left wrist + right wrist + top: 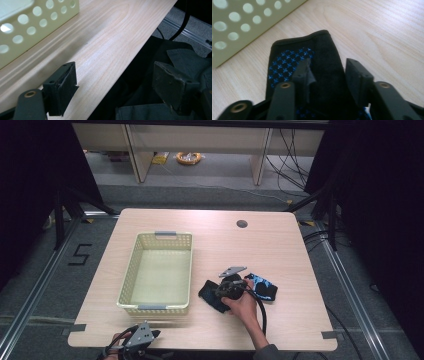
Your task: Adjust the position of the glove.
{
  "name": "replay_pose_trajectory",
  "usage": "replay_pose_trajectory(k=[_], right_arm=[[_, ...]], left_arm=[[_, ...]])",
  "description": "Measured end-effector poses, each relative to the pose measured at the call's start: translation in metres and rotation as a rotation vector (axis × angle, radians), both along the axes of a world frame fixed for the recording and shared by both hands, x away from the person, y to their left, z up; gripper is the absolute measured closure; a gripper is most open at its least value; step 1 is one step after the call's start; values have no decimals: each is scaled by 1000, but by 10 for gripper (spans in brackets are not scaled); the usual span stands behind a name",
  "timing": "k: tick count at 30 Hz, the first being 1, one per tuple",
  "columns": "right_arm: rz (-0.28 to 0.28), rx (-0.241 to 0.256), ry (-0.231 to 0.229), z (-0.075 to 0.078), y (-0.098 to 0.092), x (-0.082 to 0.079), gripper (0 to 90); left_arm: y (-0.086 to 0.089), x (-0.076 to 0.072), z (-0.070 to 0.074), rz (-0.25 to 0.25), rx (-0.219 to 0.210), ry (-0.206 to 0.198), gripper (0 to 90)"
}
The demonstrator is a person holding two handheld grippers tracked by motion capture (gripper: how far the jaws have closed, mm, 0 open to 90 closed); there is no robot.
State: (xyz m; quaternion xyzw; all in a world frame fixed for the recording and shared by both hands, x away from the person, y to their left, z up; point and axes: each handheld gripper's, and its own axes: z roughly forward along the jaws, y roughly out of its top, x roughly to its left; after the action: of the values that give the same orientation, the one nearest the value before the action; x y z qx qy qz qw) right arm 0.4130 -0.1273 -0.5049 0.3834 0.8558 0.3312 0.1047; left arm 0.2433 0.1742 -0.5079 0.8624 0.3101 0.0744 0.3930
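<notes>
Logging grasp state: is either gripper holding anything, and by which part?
Nothing is clamped. The right gripper is open, straddling the dark sock behind its cuff. The left gripper is open at the table edge.

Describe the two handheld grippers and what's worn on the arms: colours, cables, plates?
Both grippers, left gripper and right gripper, are black with a grey three-cornered top plate. Their jaws carry flat dark pads on brass-riveted arms. A black cable trails from the right one. A grey sleeve shows.

Right hand-held gripper (231,290): black body, grey three-cornered plate (232,270) on top, thick black cable (261,307) trailing toward 6 o'clock. Grey sleeve (267,352) at the wrist. Left hand-held gripper (140,336): same grey plate; black jaws with brass-coloured rivets (30,94).
</notes>
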Motion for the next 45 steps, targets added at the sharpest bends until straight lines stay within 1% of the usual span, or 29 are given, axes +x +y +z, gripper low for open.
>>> replay_pose_trajectory(k=[1, 4, 5, 6, 8, 10, 11, 14, 15, 16, 17, 18, 20, 21, 22, 23, 24, 25, 26, 27, 28, 29, 33, 35, 38, 39, 40, 43, 45], right_arm=[[12, 28, -2, -1, 0, 1, 675], [37, 7, -21, -1, 0, 1, 794], [35, 8, -38, -2, -1, 2, 808], [40, 18, -3, 0, -4, 2, 817], [45, 16, -11, -1, -5, 3, 822], [56, 10, -19, 0, -7, 3, 826], [70, 46, -17, 3, -8, 2, 827], [81, 55, -40, 10, -8, -2, 828], [144, 44, -72, 26, -11, -7, 828], [144, 44, -72, 26, -11, -7, 828], [189, 71, -82, 38, -15, -13, 828], [205, 75, -88, 44, -17, -18, 828], [231, 69, -114, 58, -24, -30, 828], [242, 66, -124, 62, -26, -34, 828], [270, 64, -128, 66, -30, -37, 828], [308, 73, -142, 69, -33, -40, 828], [308, 73, -142, 69, -33, -40, 828], [335, 84, -127, 73, -39, -48, 827], [351, 73, -132, 74, -41, -48, 826], [378, 78, -120, 73, -42, -49, 825], [378, 78, -120, 73, -42, -49, 825], [387, 74, -103, 68, -46, -50, 825], [445, 89, -64, 55, -44, -49, 824], [465, 85, -42, 49, -41, -49, 823], [479, 70, -29, 46, -38, -49, 821], [496, 45, -21, 42, -33, -48, 821], [496, 45, -21, 42, -33, -48, 821], [548, 37, -15, 35, -26, -42, 821], [544, 23, 1, 31, -24, -40, 820]], left_arm=[[0, 0, 0, -3, 3, 2, 197], [0, -1, 0, -5, 0, 0, 201], [1, 0, 0, -8, 13, 0, 202], [1, 0, 0, -8, 13, 0, 204], [1, 0, 1, -10, 13, -3, 205], [0, -1, 0, 9, 5, 10, 205], [0, -1, 1, 4, 4, 13, 206], [0, -1, 0, 0, 5, 12, 206], [1, -1, 0, 2, 2, 12, 206], [1, -1, 0, 8, 0, 13, 206], [0, -1, 1, 13, -16, 19, 206], [1, 0, 0, 13, -7, 14, 206], [0, -2, 0, 23, -21, 17, 206], [-1, -2, -1, 23, -22, 18, 205], [0, -1, -1, 19, -6, 15, 205], [-1, -1, -1, 19, -9, 15, 206], [-1, -1, -1, 19, -9, 15, 205], [1, 0, 0, -10, 15, -3, 205], [1, 0, 0, -9, 19, -1, 205], [0, 0, -1, 16, 3, 19, 206], [0, 0, -1, 16, 3, 19, 206], [1, 0, 0, 0, 3, 11, 205], [1, 1, -1, 5, 16, -1, 206], [-1, 0, -2, 24, -3, 16, 205], [-1, 0, -2, 17, 6, 3, 206], [0, 1, -2, 13, 8, 19, 206], [0, 1, -2, 13, 8, 19, 206], [-1, 0, -3, 15, 13, 19, 205], [-1, 0, -3, 18, 3, 25, 206]])
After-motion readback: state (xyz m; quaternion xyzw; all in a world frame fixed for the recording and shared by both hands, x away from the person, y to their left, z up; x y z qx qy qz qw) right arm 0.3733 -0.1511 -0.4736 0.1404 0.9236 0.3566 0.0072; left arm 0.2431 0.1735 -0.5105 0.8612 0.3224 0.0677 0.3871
